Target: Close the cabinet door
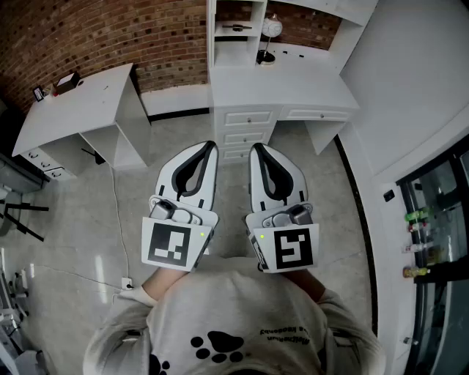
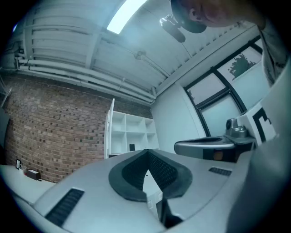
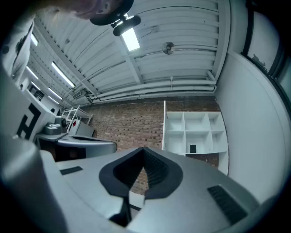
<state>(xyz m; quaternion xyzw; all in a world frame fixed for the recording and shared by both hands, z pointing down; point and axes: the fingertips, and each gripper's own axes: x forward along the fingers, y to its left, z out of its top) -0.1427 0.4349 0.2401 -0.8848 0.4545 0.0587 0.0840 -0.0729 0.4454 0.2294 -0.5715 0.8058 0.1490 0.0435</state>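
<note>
Head view: the left gripper (image 1: 209, 146) and right gripper (image 1: 258, 149) are held side by side over the floor (image 1: 88, 220), pointing at a white desk (image 1: 293, 80) against the brick wall (image 1: 110, 36). Both grippers' jaws are clenched together with nothing between them. The white cabinet (image 1: 238, 22), an open-shelved unit standing on the desk, is well apart from both. In both gripper views the cabinet door (image 2: 111, 127) shows edge-on at the cabinet's left side, swung open.
</note>
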